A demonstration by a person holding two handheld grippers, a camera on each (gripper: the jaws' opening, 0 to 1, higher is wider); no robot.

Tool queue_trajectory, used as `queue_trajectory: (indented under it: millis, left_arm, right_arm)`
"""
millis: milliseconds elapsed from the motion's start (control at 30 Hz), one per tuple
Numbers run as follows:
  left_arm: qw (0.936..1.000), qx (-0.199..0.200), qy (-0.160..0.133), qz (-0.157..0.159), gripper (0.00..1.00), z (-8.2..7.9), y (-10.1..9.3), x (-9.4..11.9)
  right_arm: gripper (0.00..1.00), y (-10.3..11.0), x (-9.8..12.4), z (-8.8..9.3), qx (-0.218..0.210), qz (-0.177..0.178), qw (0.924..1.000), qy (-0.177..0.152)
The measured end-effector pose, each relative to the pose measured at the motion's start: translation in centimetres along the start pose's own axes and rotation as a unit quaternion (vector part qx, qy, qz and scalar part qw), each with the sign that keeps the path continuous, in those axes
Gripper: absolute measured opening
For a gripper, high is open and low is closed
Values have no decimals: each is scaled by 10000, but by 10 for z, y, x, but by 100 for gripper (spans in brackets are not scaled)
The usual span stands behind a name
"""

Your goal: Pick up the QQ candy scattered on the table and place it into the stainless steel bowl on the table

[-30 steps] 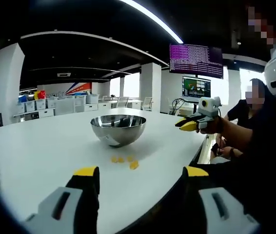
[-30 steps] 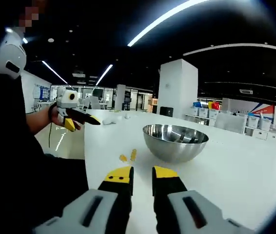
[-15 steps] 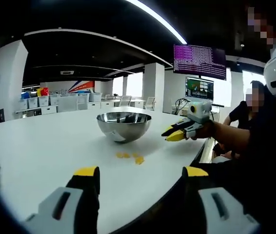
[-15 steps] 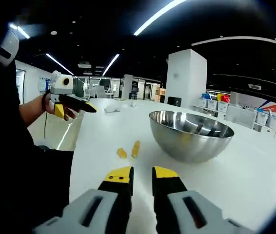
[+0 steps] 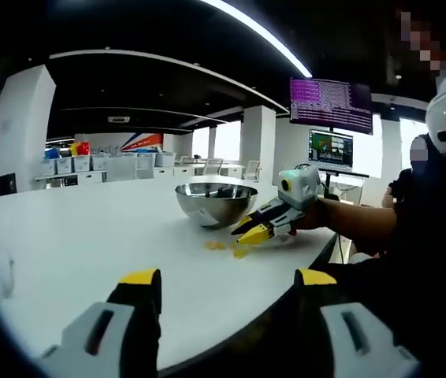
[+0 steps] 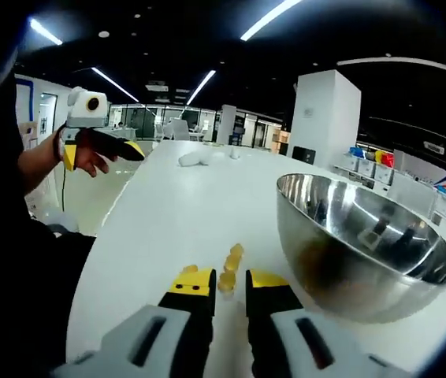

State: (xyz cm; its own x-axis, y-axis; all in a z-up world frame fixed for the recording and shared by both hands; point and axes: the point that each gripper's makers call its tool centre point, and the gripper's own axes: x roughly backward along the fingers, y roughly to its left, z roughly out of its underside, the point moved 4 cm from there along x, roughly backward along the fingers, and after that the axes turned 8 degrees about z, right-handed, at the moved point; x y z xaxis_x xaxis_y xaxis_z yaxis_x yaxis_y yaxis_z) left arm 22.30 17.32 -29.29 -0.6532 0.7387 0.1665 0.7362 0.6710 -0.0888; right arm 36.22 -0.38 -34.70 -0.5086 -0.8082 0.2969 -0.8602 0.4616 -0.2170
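Yellow-tipped jaws of the right gripper (image 6: 227,281) stand at the bottom centre of the right gripper view, parted by a narrow gap. A small amber QQ candy (image 6: 227,280) sits right in that gap on the white worktop (image 6: 160,213); whether the jaws press on it cannot be told. More candy pieces (image 6: 235,253) trail just above it toward the middle of the frame, and one more peeks out at the left jaw's tip. They look like small, glossy, translucent yellow-orange lumps.

Just right of the candy, filling the lower right, is the stainless steel bowl (image 6: 365,252), shiny and mirror-like, with its open rim tilted toward the camera.

At the upper left, the left gripper (image 6: 124,150) hangs over the worktop's edge in a hand (image 6: 89,157).

In the left gripper view, the left gripper (image 5: 227,277) has its jaws spread wide at the bottom of the frame, with nothing between them. Past them, in the middle of the frame, the right gripper (image 5: 248,231) reaches in from the right with its tips lowered to the scattered candy (image 5: 221,246) on the worktop (image 5: 89,236). Just behind it stands the bowl (image 5: 211,203). Farther off, at the upper right, monitors (image 5: 332,105) glow, and storage bins (image 5: 73,164) line the far left wall.
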Motion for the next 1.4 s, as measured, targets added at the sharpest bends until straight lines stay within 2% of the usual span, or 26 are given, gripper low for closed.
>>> queue_trajectory:
  millis: [267,367,567,800,1033,1233,1400]
  left_arm:
    - [9999,64,-36,-117,68,6,13,13]
    - [9999,77,-55,-134,68,6,16,14]
    - [9999,88,-48,-105,68,7,16,10]
    - [10000,44,-4,-6,68,4,10,0]
    - [10000,-29,2,88,68,-3,4,-13]
    - [9997,-62,44,223,68,-4,-8,-31]
    - [9995,-71,74,309,68,-5,-14,-45]
  right_arm:
    - [15,4,-14,7,74,-40,9997,220]
    - [11,5,-13,7,12,-64,9998,197]
    - [10,3,-11,7,-43,-49,9998,185]
    - [10,-2,5,2,-148,37,9999,36]
    - [9,-5,46,-10,-210,146,9994,-225]
    - [9,-12,105,-23,-426,349,9968,-588]
    - [9,-22,149,-23,-637,637,9928,-788]
